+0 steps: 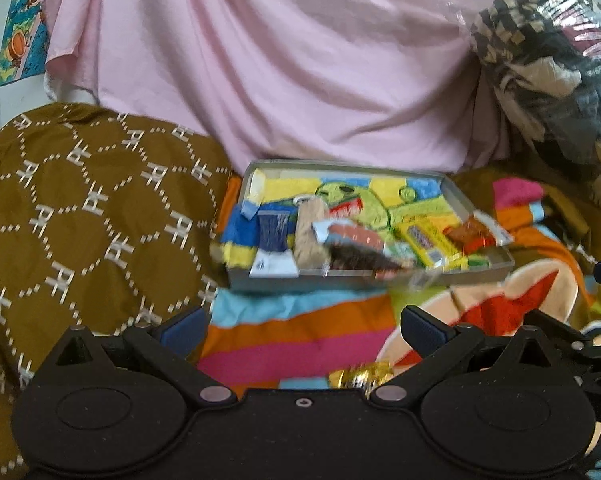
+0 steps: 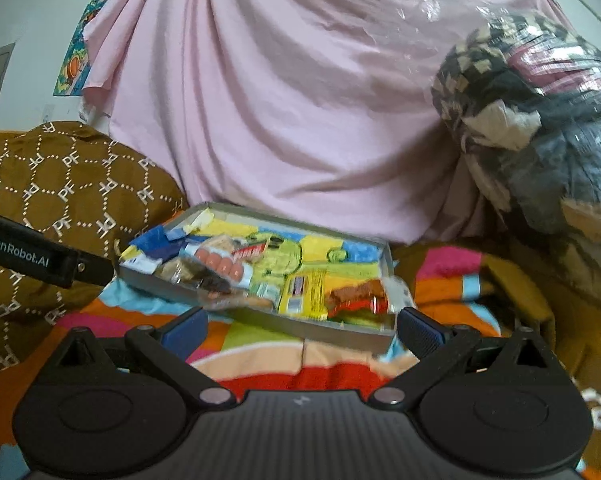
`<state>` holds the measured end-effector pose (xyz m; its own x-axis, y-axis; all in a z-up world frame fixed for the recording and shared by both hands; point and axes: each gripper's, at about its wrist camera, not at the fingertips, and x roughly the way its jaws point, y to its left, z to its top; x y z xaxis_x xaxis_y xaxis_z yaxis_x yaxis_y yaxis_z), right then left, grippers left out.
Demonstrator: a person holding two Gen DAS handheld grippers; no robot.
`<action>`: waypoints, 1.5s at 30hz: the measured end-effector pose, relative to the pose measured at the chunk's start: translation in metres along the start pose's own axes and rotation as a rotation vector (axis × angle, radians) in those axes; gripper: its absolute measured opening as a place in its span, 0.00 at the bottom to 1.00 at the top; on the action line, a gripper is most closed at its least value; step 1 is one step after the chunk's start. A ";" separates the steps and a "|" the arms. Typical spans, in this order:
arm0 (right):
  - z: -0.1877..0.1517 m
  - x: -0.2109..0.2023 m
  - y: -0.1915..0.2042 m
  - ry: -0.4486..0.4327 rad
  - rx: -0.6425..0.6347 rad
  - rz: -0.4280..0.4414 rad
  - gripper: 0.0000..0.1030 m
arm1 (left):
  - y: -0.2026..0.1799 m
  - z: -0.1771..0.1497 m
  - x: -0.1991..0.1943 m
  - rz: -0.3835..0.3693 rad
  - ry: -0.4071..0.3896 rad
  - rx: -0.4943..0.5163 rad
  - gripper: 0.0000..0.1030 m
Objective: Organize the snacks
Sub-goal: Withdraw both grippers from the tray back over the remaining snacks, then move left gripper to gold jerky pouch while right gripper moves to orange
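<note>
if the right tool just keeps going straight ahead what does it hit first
Most likely the near wall of the grey tray, which lies right ahead between the open right tool's fingers on the striped blanket; depth is uncertain.

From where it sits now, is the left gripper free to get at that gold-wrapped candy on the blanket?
Probably yes. The gold candy lies on the striped blanket, just below the open left gripper, with nothing over it. It is very near the gripper body, so backing off a little may help.

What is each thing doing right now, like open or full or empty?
Left gripper: open, holding nothing.
Right gripper: open, holding nothing.
Shallow grey tray: lidless, holding snack packets.
Gold-wrapped sweet: loose on the striped blanket, outside the tray.
</note>
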<state>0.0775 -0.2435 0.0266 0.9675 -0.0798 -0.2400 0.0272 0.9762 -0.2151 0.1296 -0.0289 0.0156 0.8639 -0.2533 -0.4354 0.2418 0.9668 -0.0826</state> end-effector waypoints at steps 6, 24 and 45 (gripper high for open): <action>-0.024 -0.017 0.005 0.086 0.028 0.015 1.00 | 0.008 -0.029 -0.014 0.005 0.063 0.008 0.99; -0.072 -0.042 0.024 0.291 0.075 0.054 1.00 | -0.002 -0.079 -0.021 -0.008 0.229 0.137 0.99; -0.081 -0.032 0.036 0.355 0.077 0.092 1.00 | 0.002 -0.087 0.000 -0.005 0.310 0.110 0.99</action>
<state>0.0267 -0.2225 -0.0505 0.8198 -0.0424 -0.5710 -0.0242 0.9938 -0.1087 0.0916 -0.0240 -0.0620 0.6907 -0.2192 -0.6891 0.3065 0.9518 0.0045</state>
